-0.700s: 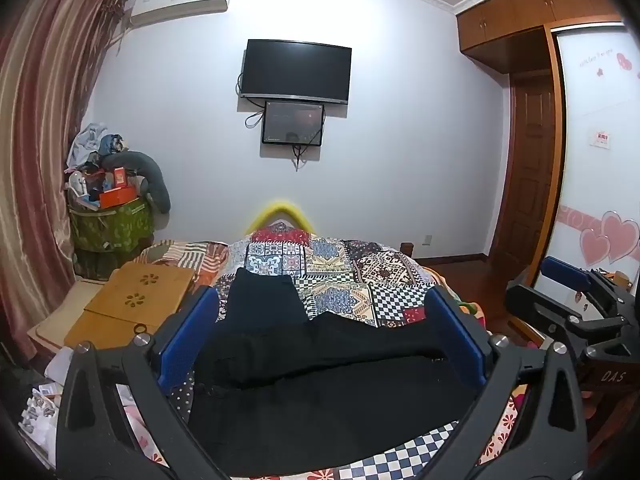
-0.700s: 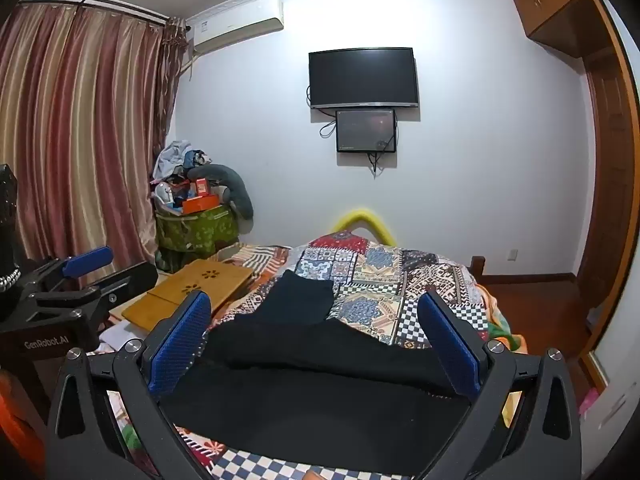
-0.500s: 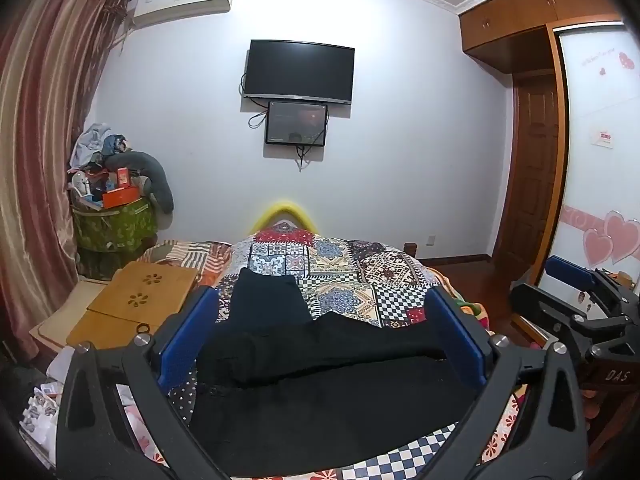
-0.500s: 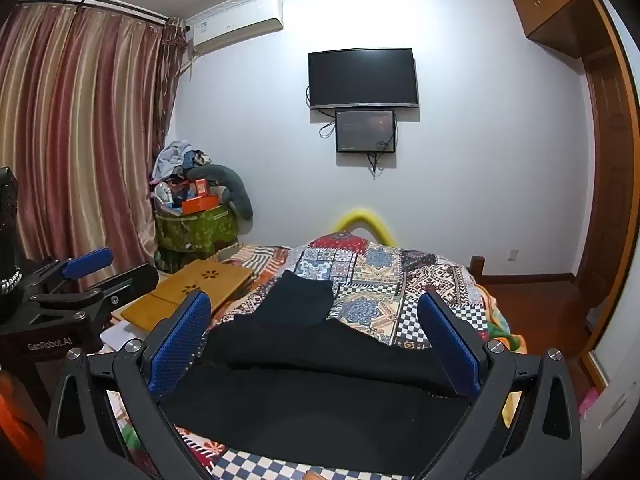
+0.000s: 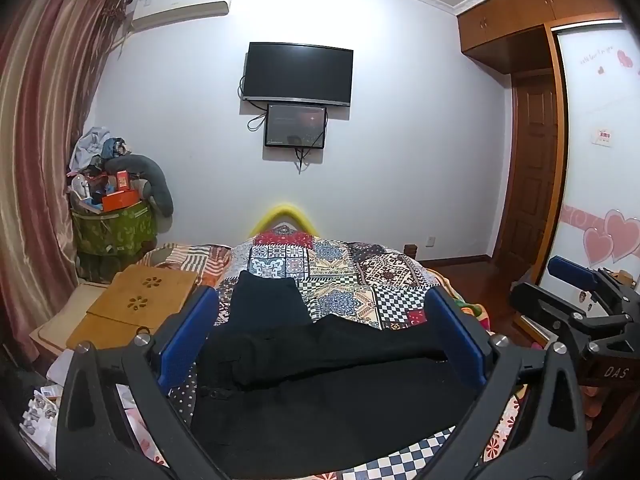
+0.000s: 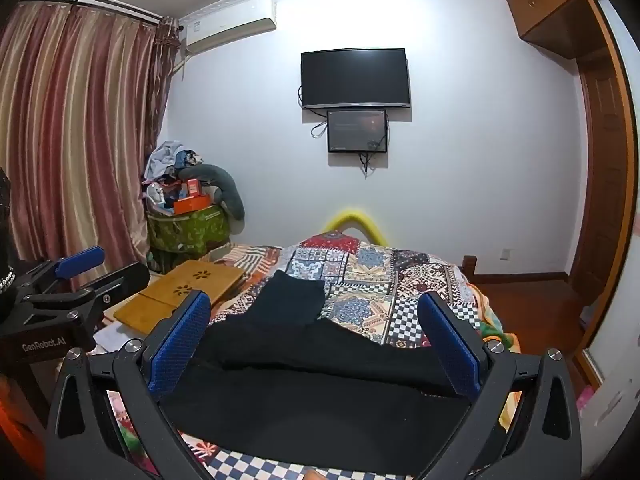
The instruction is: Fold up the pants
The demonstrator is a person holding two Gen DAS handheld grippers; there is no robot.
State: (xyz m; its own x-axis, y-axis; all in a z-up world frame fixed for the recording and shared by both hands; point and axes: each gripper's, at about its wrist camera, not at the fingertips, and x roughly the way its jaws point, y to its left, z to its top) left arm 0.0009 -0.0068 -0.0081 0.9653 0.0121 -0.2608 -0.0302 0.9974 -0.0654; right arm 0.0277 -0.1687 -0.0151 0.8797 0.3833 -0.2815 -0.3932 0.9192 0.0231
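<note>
Little has moved since the earlier frames: the left view has drifted slightly, so the TV (image 5: 298, 73) sits a touch further right in it, while the right view looks unchanged. Both grippers hover with fingers spread wide, gripping nothing. The black pants (image 5: 320, 368) lie on the patchwork quilt (image 5: 360, 276), filling the gap between the left gripper (image 5: 320, 336) fingers; one leg runs across from finger to finger, the other reaches away beyond the left finger's tip. Between the right gripper (image 6: 316, 334) fingers the pants (image 6: 312, 380) lie the same way, the far leg pointing off past the left fingertip. Beyond the left finger in both views stands a green bin (image 5: 114, 228) heaped with an orange box (image 5: 120, 200), clothes and a grey neck pillow (image 5: 154, 180) draped over its rim; what lies deeper inside is hidden. A wooden lap desk (image 5: 136, 304) lies just outside the left finger. Only the left view shows the heart-decorated wardrobe door (image 5: 600, 160) and the right gripper's side, outside its right finger. Only the right view shows the full spread of the striped curtain (image 6: 76, 140) and the left gripper's side, outside its left finger.
</note>
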